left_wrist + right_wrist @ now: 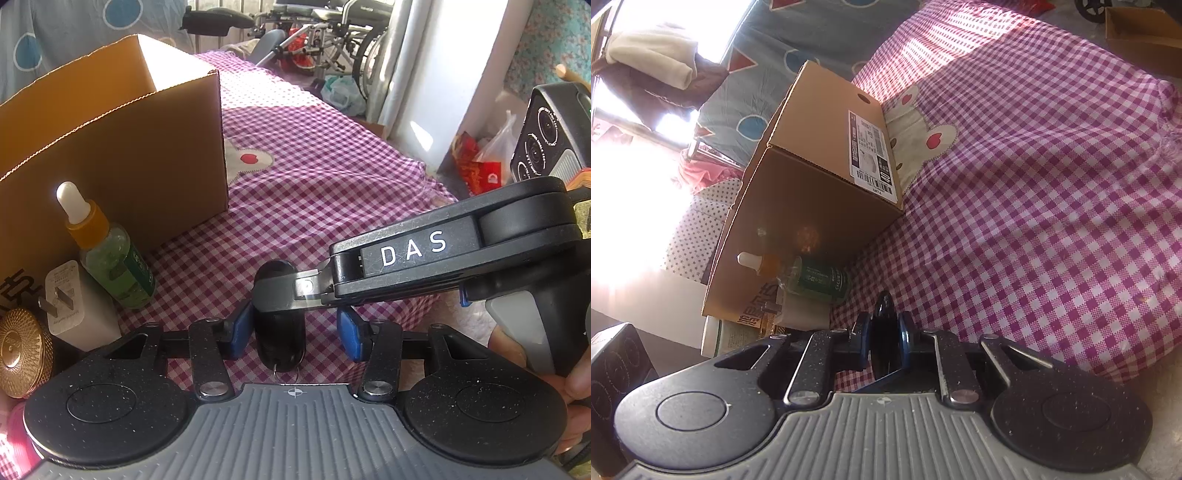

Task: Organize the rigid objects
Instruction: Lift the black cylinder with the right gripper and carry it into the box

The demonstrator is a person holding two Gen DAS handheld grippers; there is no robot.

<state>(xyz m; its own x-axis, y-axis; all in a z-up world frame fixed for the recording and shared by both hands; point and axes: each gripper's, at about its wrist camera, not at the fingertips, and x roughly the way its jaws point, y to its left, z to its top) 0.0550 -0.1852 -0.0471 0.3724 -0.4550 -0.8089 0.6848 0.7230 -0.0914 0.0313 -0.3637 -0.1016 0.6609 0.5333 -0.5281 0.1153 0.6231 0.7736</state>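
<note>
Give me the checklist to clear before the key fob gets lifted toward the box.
1. Right gripper clamped on the key fob: ok, a pad presses each side.
2. Left gripper let go: ok, its jaws are open and cloth shows between one pad and the fob.
3. Cardboard box open at the top: ok.
4. Room inside the box: cannot tell, the inside is hidden.
5. Low path to the box free: not ok, the dropper bottle and the white charger stand in front of its near wall.
6. Key ring free of the left gripper: cannot tell, it is partly hidden.
</note>
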